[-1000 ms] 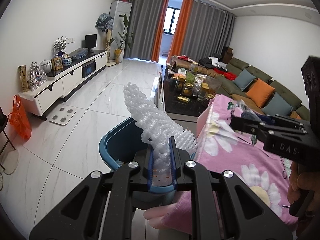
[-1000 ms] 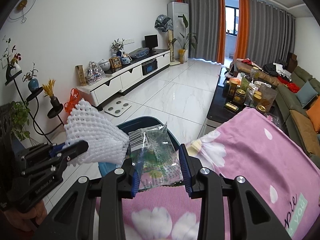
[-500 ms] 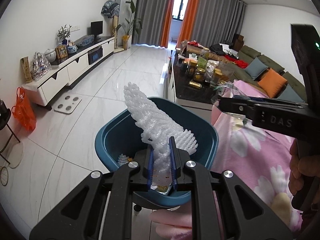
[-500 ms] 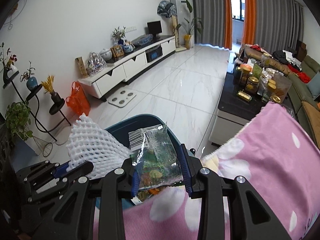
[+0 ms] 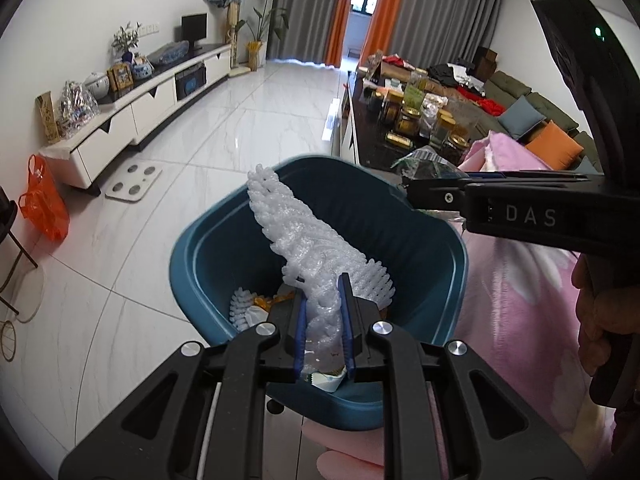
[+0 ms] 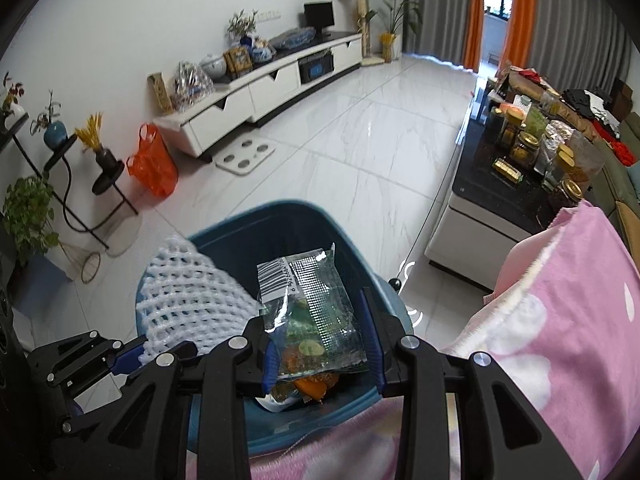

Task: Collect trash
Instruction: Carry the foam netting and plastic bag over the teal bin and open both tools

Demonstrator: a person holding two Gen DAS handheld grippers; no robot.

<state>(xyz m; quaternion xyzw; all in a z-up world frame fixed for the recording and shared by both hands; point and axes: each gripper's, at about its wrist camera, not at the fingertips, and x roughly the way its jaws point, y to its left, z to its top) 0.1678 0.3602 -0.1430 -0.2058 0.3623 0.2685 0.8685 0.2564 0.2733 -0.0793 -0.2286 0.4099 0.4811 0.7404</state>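
Note:
My left gripper (image 5: 323, 320) is shut on a white foam fruit net (image 5: 308, 240) and holds it over the open blue trash bin (image 5: 200, 256). The net also shows in the right wrist view (image 6: 188, 304). My right gripper (image 6: 322, 340) is shut on a clear snack wrapper (image 6: 312, 304) with a barcode, held over the same bin (image 6: 248, 220). The right gripper shows in the left wrist view (image 5: 412, 190) above the bin's right rim. Several scraps lie at the bin's bottom (image 5: 256, 304).
A pink flowered blanket (image 6: 560, 340) lies right of the bin. A dark coffee table (image 6: 500, 184) with jars stands beyond it. A white TV cabinet (image 6: 272, 84), an orange bag (image 6: 154, 164) and a plant stand (image 6: 68, 184) line the left wall.
Both grippers moved left off the blanket and now hang over the bin, tilted downward. Each still holds its piece of trash.

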